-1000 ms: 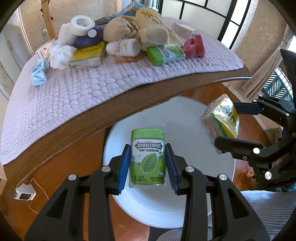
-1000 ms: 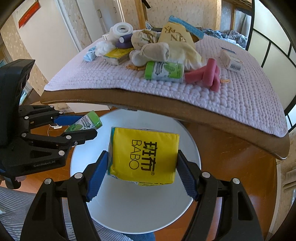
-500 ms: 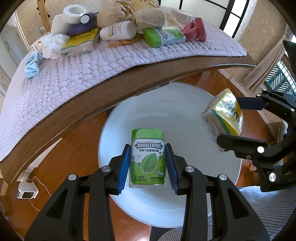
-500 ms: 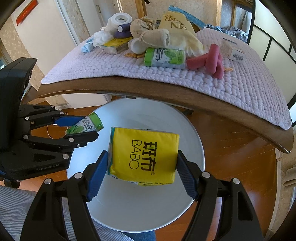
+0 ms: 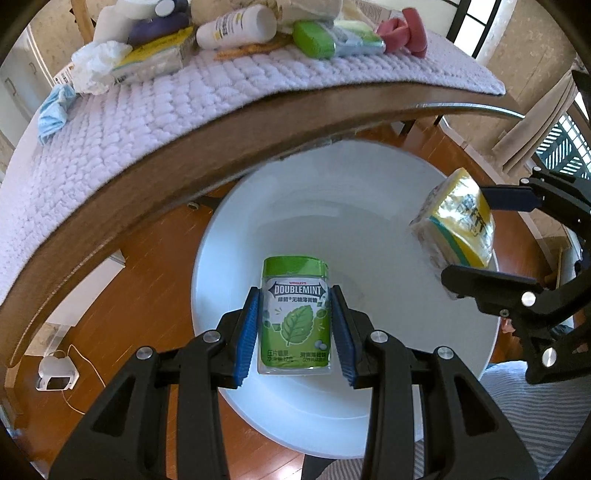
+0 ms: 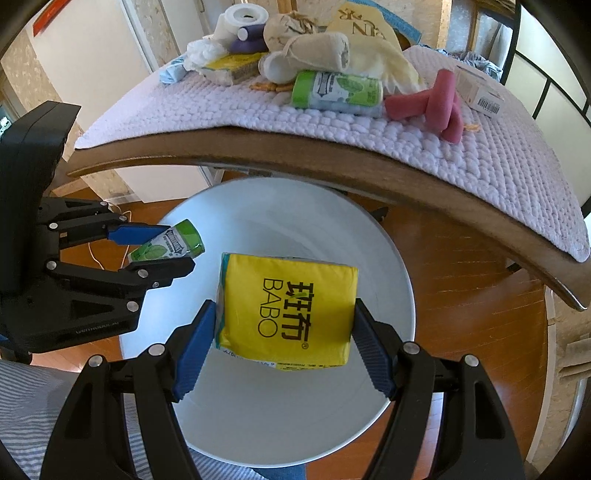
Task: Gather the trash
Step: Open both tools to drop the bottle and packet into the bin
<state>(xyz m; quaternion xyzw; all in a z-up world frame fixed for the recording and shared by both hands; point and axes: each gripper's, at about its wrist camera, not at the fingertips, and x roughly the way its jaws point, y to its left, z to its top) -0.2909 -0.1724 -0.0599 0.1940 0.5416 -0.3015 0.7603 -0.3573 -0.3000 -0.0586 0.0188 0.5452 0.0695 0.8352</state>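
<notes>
My left gripper [image 5: 295,328] is shut on a green Doublemint gum bottle [image 5: 294,314], held upright over the mouth of a white round bin [image 5: 369,206]. The same bottle [image 6: 168,246] shows at the left of the right wrist view. My right gripper [image 6: 284,339] is shut on a yellow BABO tissue pack [image 6: 288,308], also above the bin [image 6: 295,417]. From the left wrist view that pack [image 5: 458,221] hangs at the right, over the bin's rim.
The bin stands on a wooden floor under the edge of a table [image 5: 155,155] covered by a lilac mat [image 6: 443,133]. On it lie a green wipes pack [image 6: 336,92], pink rolls [image 6: 432,103], a white bottle [image 5: 236,27], crumpled tissue [image 5: 96,62] and other clutter. A striped sleeve [image 5: 524,398] is near.
Both grippers have sunk toward the bin with their loads still held; the table edge has moved up and away in both views. The left one dropped more.
</notes>
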